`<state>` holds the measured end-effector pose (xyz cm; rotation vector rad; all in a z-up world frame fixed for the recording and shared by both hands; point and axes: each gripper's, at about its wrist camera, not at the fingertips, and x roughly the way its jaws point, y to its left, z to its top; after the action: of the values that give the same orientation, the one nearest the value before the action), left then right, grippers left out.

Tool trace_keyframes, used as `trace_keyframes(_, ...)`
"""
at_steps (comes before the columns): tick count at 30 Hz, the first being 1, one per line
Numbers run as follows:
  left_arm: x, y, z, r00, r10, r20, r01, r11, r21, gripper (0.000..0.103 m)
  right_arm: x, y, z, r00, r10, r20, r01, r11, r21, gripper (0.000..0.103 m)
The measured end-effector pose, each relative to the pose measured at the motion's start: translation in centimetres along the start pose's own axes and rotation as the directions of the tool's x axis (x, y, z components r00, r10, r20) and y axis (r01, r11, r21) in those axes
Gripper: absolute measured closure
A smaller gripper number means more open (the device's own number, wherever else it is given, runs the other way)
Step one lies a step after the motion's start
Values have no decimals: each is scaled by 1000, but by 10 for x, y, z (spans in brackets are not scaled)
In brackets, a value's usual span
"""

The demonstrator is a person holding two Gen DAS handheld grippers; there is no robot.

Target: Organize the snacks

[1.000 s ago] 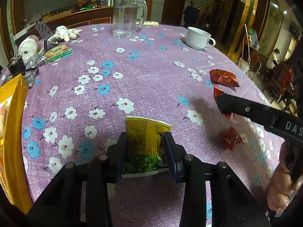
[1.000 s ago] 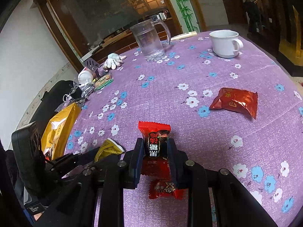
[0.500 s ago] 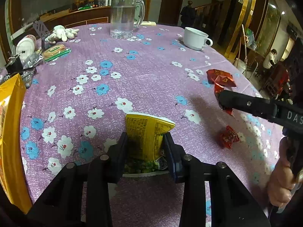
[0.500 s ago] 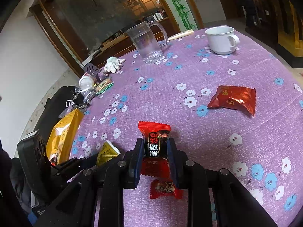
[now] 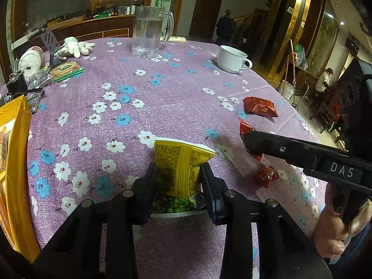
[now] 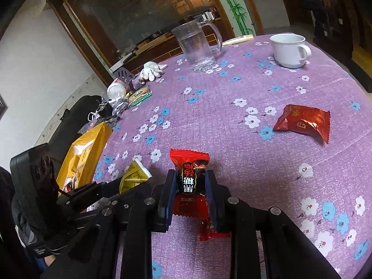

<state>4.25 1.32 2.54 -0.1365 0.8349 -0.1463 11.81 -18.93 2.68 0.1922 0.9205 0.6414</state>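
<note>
My left gripper (image 5: 178,172) is shut on a yellow snack packet (image 5: 180,162) with green peas printed at its bottom, held upright above the purple flowered tablecloth (image 5: 139,121). My right gripper (image 6: 189,179) is shut on a red and black candy packet (image 6: 189,169). The same right gripper (image 5: 250,143) reaches in from the right in the left wrist view, with the red candy packet (image 5: 245,127) at its tip. A small red candy (image 6: 210,231) lies on the cloth under the right gripper, and a larger red packet (image 6: 302,122) lies farther right.
A big yellow bag (image 5: 11,162) stands at the left table edge. A glass mug (image 5: 148,32), a white cup (image 5: 231,59), a white glove (image 5: 74,46), a green biscuit pack (image 5: 66,68) and clutter sit at the far side. A person sits far right in the room.
Both grippers keep their packets and hardly shift. The yellow packet's top has tilted slightly toward the right.
</note>
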Motion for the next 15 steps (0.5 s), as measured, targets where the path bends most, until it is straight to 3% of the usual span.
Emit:
trace_keyframes(8, 0, 1, 0, 1000, 14, -1, -14, 1000, -1, 69, 1, 3, -2, 1000, 3, -4, -3, 1000, -22, 77)
trace_keyframes(15, -8, -1, 1, 998, 43, 43, -43, 999, 9, 69, -5, 4, -1, 1000, -4, 24, 5, 1000, -30, 77)
